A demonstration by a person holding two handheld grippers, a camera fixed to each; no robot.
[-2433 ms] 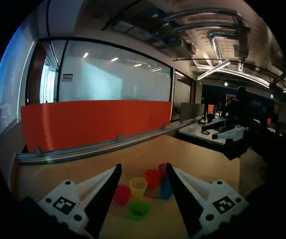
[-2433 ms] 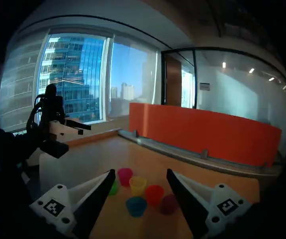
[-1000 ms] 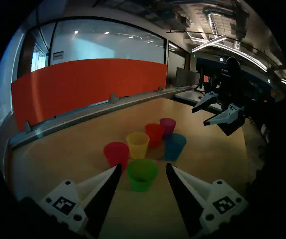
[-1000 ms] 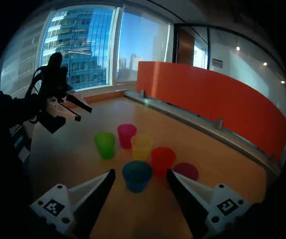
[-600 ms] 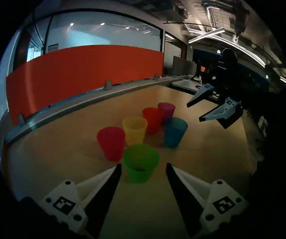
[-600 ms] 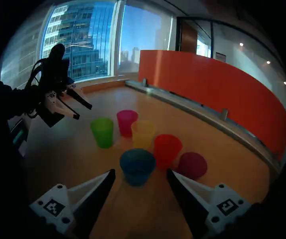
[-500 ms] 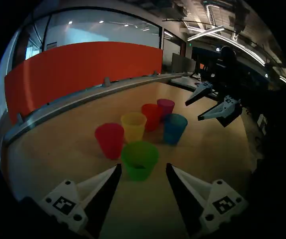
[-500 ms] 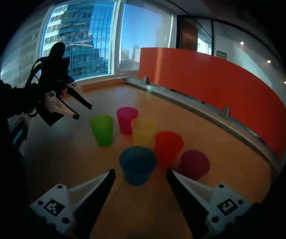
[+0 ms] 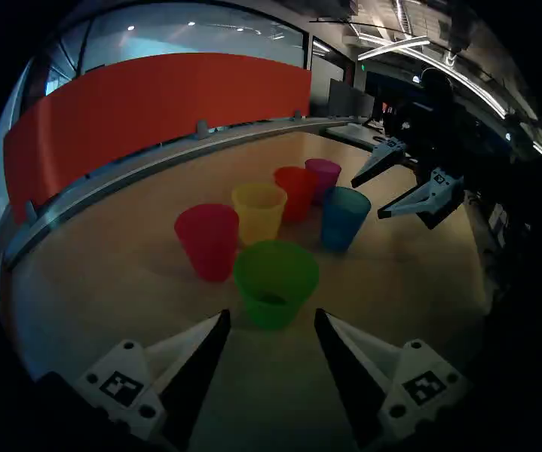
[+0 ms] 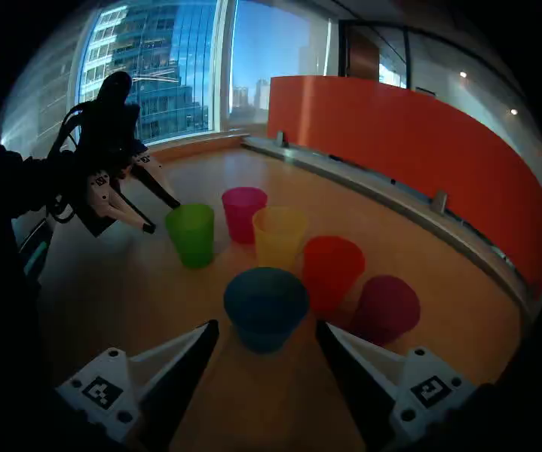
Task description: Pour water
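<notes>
Several plastic cups stand clustered upright on a wooden table. In the left gripper view the green cup is just ahead of my open left gripper, level with its fingertips. Behind it are a pink cup, a yellow cup, a red cup, a magenta cup and a blue cup. In the right gripper view the blue cup sits just ahead of my open right gripper. The left gripper hovers beside the green cup. Neither gripper holds anything.
An orange partition with a metal rail runs along the table's far edge. Large windows lie beyond the table. The right gripper, held by a dark-sleeved hand, hangs open right of the blue cup. Bare tabletop surrounds the cups.
Both grippers have tilted down and come closer to the cups. The green cup now sits at the left fingertips and the blue cup at the right fingertips. The cups have not moved.
</notes>
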